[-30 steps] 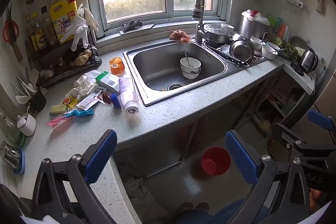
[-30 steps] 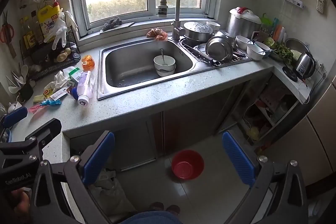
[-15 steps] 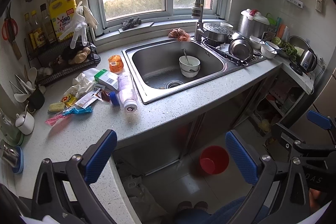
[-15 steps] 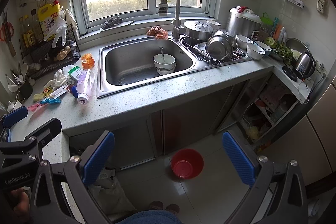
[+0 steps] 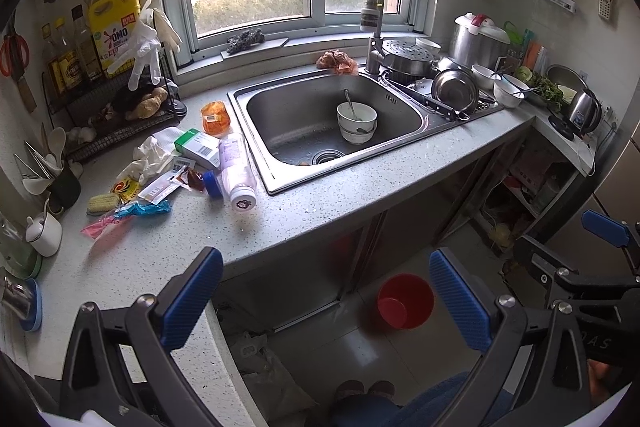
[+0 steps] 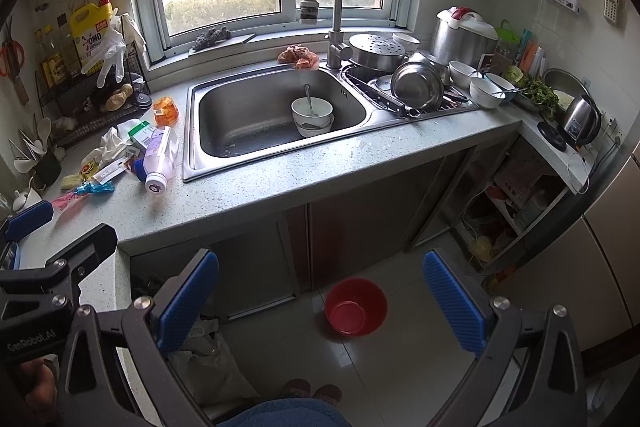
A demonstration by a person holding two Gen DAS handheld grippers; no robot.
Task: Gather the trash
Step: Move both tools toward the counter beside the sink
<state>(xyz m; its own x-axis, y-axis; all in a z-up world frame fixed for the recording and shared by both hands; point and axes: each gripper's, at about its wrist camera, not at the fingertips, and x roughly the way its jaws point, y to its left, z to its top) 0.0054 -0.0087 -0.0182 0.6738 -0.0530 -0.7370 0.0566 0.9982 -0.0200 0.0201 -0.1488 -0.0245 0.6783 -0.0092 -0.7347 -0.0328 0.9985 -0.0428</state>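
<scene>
Trash run not started: nothing picked up.
Left of the sink [image 5: 334, 131], trash all on the counter: bottle [image 5: 237, 167], box [image 5: 198, 148], wrappers [image 5: 160, 187]. Left gripper [image 5: 326, 301] and right gripper [image 6: 320, 297] both spread, holding nothing, well short of it.

Open countertop [image 5: 320, 203] lies between the counter's front edge and the sink [image 5: 332, 131]. Left of the sink, a fallen plastic bottle [image 5: 237, 171], a green-and-white box [image 5: 198, 148] and scattered wrappers [image 5: 132, 213] crowd the surface; a wire rack [image 5: 116, 123] blocks the back corner behind them.
</scene>
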